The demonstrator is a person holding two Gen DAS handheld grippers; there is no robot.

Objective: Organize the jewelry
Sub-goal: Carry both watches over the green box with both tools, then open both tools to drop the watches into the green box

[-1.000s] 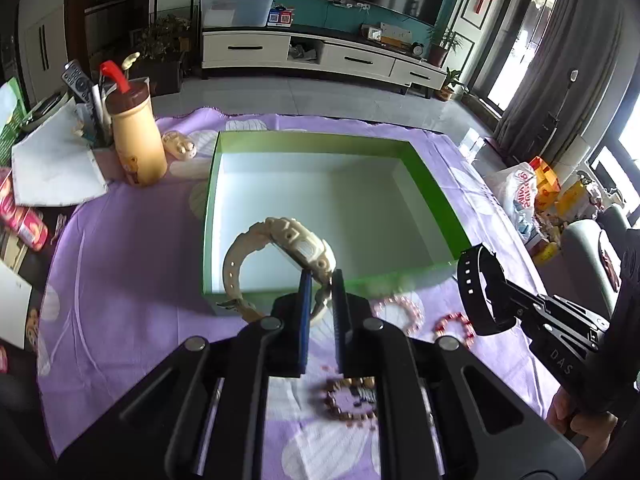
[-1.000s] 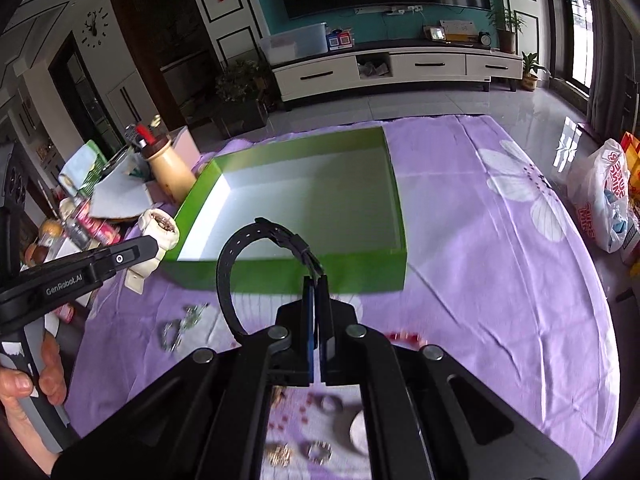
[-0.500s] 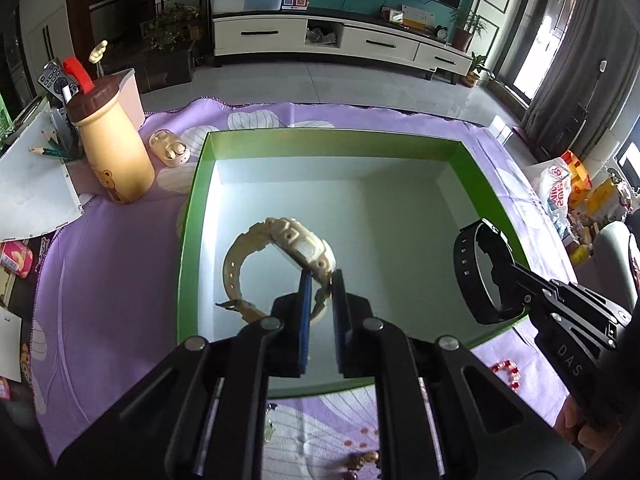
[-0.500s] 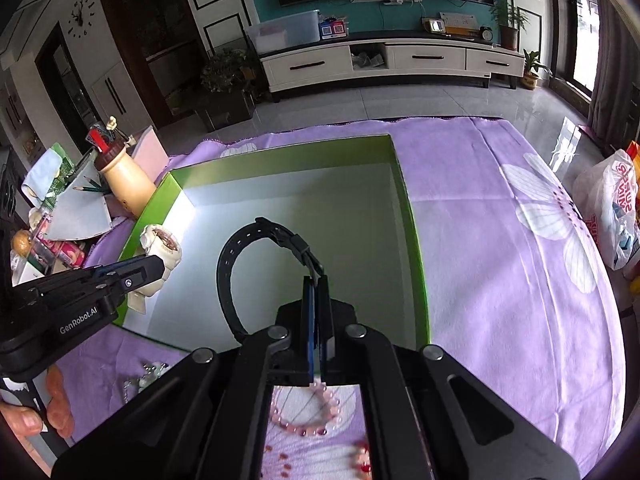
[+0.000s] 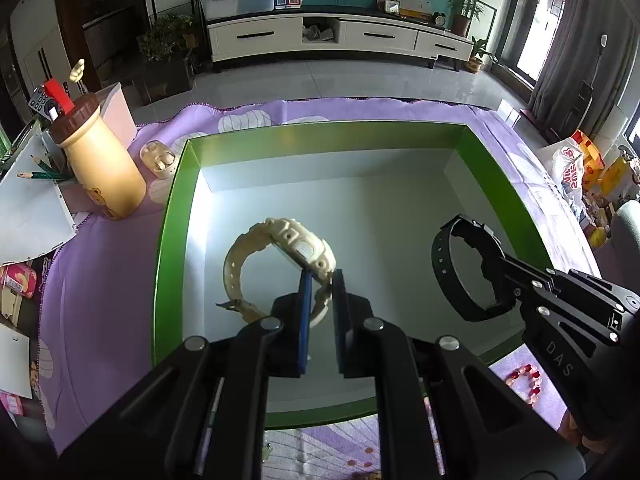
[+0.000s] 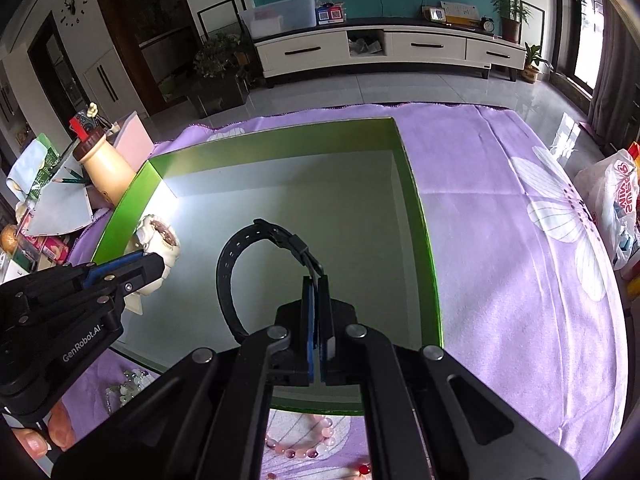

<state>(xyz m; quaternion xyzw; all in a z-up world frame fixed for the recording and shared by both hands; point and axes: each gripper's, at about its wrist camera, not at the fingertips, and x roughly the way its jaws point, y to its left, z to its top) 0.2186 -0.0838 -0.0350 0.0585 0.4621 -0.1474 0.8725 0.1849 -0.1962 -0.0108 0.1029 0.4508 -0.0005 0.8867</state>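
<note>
A purple cloth with white flower prints (image 6: 500, 184) covers the table. On it sits a large open green cardboard box with a pale grey floor (image 5: 328, 136), empty on its floor. The left gripper (image 5: 320, 280) is closed on the band of a cream plastic wristwatch (image 5: 280, 248), held above the box's left half. The right gripper (image 6: 316, 284) is clamped on the strap of a black plastic wristwatch (image 6: 240, 264), held above the box's right half; the watches are well apart. A tan bottle with a brown cap (image 5: 100, 168) stands left of the box. A pink bead bracelet (image 6: 304, 436) lies on the cloth just outside the near wall, and a red and pink bead bracelet (image 5: 524, 384) lies near the box's near right corner.
</note>
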